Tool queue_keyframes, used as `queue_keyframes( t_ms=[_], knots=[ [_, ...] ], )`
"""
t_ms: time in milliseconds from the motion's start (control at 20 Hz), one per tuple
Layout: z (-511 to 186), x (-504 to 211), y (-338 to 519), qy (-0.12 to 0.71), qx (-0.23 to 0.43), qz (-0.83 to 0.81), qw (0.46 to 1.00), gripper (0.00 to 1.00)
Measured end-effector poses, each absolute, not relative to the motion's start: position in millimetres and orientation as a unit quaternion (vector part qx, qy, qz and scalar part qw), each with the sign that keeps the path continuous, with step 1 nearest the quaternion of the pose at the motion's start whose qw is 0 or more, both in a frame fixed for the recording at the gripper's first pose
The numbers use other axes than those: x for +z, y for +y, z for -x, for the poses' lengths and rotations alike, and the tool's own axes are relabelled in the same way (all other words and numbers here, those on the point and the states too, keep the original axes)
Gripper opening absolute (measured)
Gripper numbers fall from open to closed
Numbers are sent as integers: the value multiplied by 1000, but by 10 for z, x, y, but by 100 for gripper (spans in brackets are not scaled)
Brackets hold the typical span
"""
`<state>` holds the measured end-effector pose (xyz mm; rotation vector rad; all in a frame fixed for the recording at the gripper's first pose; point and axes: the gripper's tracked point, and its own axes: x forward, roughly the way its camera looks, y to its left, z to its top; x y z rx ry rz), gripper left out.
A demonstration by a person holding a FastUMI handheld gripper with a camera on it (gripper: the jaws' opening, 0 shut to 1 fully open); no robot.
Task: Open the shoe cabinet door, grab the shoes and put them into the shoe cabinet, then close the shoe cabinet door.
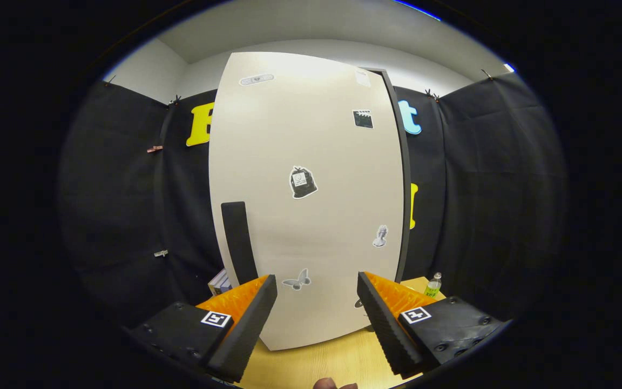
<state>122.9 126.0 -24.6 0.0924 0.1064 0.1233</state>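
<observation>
Fingers of the gripper [316,319] stand wide apart with nothing between them, and we face the tall cream shoe cabinet door [305,216] straight ahead, shut flat on the wooden tabletop [322,362]. Its upright black handle strip [238,243] lies ahead, just above our left finger. A shut door fits either end of the task.

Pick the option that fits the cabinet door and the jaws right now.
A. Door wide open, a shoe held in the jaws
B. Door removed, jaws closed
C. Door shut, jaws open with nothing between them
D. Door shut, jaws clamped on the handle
C: the door sits closed ahead of the gripper, whose jaws stand apart and empty, short of the dark handle.
</observation>
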Motion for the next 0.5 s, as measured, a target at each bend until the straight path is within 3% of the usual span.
queue_keyframes(
  t_ms=[500],
  knots=[
    [-1198, -196, 1122, 46, 44, -44, 997, 98]
  ],
)
